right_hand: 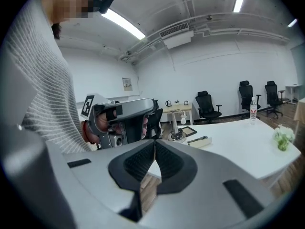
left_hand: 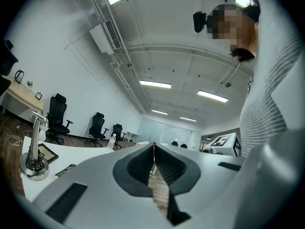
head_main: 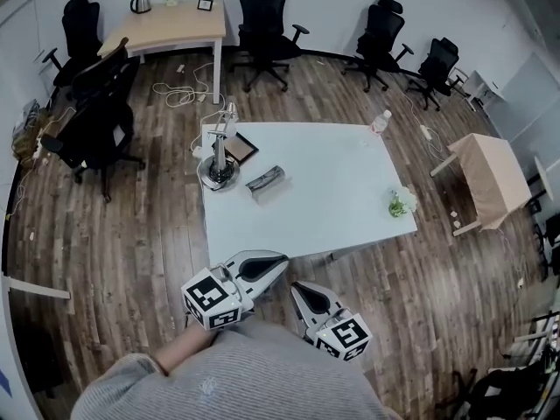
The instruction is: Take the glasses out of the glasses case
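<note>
The glasses case (head_main: 266, 180) is a closed, dark grey oblong lying on the left part of the white table (head_main: 341, 208). In the right gripper view the glasses case (right_hand: 199, 140) shows small and far ahead. My left gripper (head_main: 278, 260) hangs below the table's near edge, off the table, with its jaws shut and nothing between them. Just to its right, also short of the table, my right gripper (head_main: 297, 286) is shut and holds nothing. Both jaw pairs meet at the tips in the left gripper (left_hand: 153, 145) and right gripper (right_hand: 155, 142) views. No glasses are visible.
A metal stand on a round base (head_main: 219, 170) and a dark picture frame (head_main: 241, 148) sit left of the case. A water bottle (head_main: 380, 122) stands at the far right corner, and a small plant (head_main: 402, 202) near the right edge. Office chairs (head_main: 262, 26) and desks ring the room.
</note>
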Action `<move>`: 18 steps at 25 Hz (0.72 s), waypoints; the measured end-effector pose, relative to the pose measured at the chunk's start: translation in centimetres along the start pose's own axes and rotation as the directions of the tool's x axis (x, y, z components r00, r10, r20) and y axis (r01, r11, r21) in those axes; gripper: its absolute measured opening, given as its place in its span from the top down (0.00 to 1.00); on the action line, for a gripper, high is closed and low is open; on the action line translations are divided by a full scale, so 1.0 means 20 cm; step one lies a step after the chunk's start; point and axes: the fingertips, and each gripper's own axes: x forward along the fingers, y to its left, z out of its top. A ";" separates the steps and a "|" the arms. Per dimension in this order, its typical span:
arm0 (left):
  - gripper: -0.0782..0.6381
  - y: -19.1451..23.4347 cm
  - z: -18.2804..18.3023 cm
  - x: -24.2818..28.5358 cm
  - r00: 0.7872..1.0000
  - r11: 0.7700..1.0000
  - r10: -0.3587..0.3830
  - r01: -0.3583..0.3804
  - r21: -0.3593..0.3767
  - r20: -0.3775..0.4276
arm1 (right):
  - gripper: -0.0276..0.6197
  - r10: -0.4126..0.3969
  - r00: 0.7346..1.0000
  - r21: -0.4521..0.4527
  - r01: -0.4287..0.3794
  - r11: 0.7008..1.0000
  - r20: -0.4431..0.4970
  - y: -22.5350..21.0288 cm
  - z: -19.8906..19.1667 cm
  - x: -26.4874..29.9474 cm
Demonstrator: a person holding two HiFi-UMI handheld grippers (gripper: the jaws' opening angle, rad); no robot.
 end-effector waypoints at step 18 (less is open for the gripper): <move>0.87 0.45 0.09 -0.02 0.999 1.000 -0.010 0.010 -0.006 -0.031 | 0.93 -0.076 0.997 -0.046 0.077 0.996 0.019 -0.21 0.15 0.35</move>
